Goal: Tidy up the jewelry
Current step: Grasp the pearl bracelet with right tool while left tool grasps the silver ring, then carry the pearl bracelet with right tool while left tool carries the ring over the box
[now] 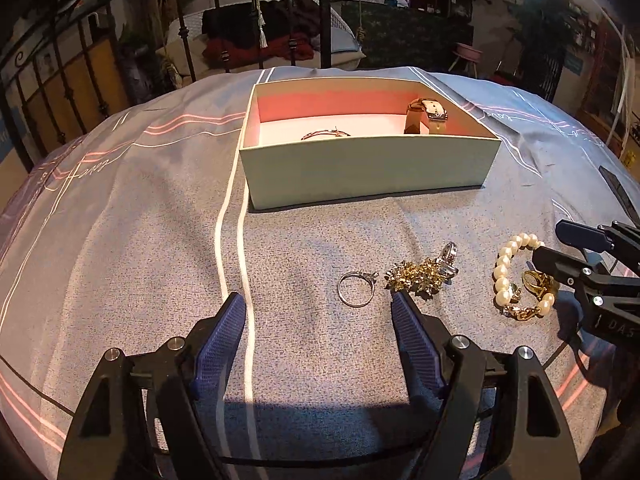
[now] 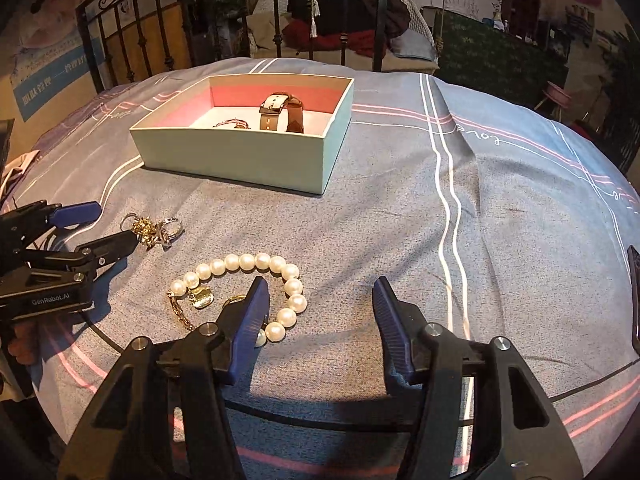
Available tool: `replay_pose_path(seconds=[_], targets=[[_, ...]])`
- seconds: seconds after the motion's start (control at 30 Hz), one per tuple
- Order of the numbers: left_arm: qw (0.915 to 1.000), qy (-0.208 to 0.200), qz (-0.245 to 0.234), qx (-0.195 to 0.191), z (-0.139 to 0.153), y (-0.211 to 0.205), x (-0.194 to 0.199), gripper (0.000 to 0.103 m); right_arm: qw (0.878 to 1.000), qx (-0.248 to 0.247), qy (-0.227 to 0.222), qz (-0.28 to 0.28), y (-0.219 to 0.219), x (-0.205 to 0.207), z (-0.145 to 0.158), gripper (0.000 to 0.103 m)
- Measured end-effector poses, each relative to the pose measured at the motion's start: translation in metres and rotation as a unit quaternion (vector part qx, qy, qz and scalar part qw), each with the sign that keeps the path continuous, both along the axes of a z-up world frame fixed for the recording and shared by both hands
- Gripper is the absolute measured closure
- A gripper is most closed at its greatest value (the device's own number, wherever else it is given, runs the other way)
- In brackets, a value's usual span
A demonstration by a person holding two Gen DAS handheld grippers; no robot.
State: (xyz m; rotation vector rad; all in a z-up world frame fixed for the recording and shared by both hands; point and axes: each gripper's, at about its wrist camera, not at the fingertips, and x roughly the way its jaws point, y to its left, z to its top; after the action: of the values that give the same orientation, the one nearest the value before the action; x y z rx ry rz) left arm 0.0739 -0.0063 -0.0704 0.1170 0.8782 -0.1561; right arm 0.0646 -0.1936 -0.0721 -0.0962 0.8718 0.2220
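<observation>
Both jaws spread, silver ring (image 1: 357, 289) plain only in left view, pearl bracelet (image 2: 256, 280) nearer in right

Pretty dim room overall, warm yellowish cast. One harsh light blows out in the top right corner of the left wrist view and rakes across the bedspread (image 1: 160, 240). The box (image 1: 368, 172) throws a dark shadow toward the camera, and both grippers cast blocky shadows on the fabric below them. Heavy fisheye bulge, black corners, and the background is murky and noisy. Pearls (image 2: 256, 261) show small glints.
</observation>
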Motion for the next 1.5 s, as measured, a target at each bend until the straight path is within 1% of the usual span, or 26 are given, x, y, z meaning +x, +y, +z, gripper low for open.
replay_pose_path(seconds=[0.03,0.07,0.1,0.13,0.17,0.2,0.23,0.27,0.37,0.5,0.57,0.63,0.73,0.77,0.8,0.87,1.0,1.2,1.5], targets=[[1.0,-0.001,0.0,0.002,0.0,0.0,0.0,0.029,1.0,-0.016,0.002,0.005,0.004,0.001,-0.002,0.062],[1.0,-0.001,0.0,0.004,-0.001,-0.001,0.0,0.029,0.999,-0.031,0.0,0.012,0.008,0.002,-0.004,0.066],[1.0,-0.001,0.0,0.005,-0.001,-0.002,0.0,0.029,0.999,-0.044,-0.002,0.02,0.013,0.002,-0.006,0.068],[1.0,-0.001,-0.001,0.006,-0.001,-0.002,0.001,0.029,0.998,-0.055,-0.005,0.027,0.017,0.003,-0.006,0.074],[1.0,-0.001,-0.001,0.006,-0.001,-0.002,0.001,0.029,0.998,-0.061,-0.008,0.033,0.02,0.002,-0.007,0.08],[1.0,0.0,-0.001,0.005,-0.001,-0.002,0.002,0.029,0.997,-0.067,-0.011,0.037,0.022,0.002,-0.007,0.083],[1.0,0.001,-0.002,0.005,-0.001,-0.002,0.002,0.029,0.997,-0.068,-0.014,0.04,0.024,0.001,-0.007,0.089],[1.0,0.001,-0.002,0.005,-0.001,-0.002,0.002,0.029,0.997,-0.061,-0.016,0.04,0.023,0.001,-0.005,0.093],[1.0,0.001,-0.004,0.006,-0.002,-0.003,0.001,0.029,0.999,-0.022,-0.038,0.03,0.014,-0.006,0.003,0.093],[1.0,0.001,-0.005,0.007,-0.001,-0.003,0.002,0.03,0.996,0.018,-0.086,0.028,0.005,-0.019,0.021,0.093],[0.9999,0.001,-0.008,0.008,-0.001,-0.004,0.003,0.032,0.995,0.021,-0.092,0.031,0.007,-0.019,0.026,0.093],[0.9999,-0.001,-0.013,0.007,-0.001,-0.006,0.003,0.037,0.995,0.02,-0.094,0.03,0.007,-0.018,0.028,0.093],[0.9995,-0.01,-0.03,0.01,0.0,-0.012,0.0,0.061,0.995,0.025,-0.089,0.03,0.008,-0.016,0.028,0.093],[0.9991,-0.016,-0.034,0.018,0.0,-0.015,-0.001,0.078,0.995,0.026,-0.088,0.03,0.008,-0.015,0.028,0.093],[0.9989,-0.02,-0.029,0.031,0.0,-0.017,-0.001,0.086,0.995,0.026,-0.088,0.031,0.009,-0.015,0.028,0.093],[0.999,-0.02,-0.026,0.028,0.0,-0.016,-0.001,0.086,0.995,0.027,-0.09,0.034,0.009,-0.016,0.03,0.093],[0.9998,-0.014,-0.015,-0.003,0.004,-0.006,0.001,0.087,0.993,0.026,-0.104,0.041,0.01,-0.018,0.038,0.093],[0.9989,-0.019,-0.004,-0.044,0.017,0.003,0.003,0.087,0.99,0.032,-0.128,0.047,0.011,-0.019,0.058,0.093],[0.9974,-0.038,-0.006,-0.062,0.038,0.001,-0.001,0.087,0.986,0.048,-0.149,0.049,0.006,-0.024,0.077,0.093]])
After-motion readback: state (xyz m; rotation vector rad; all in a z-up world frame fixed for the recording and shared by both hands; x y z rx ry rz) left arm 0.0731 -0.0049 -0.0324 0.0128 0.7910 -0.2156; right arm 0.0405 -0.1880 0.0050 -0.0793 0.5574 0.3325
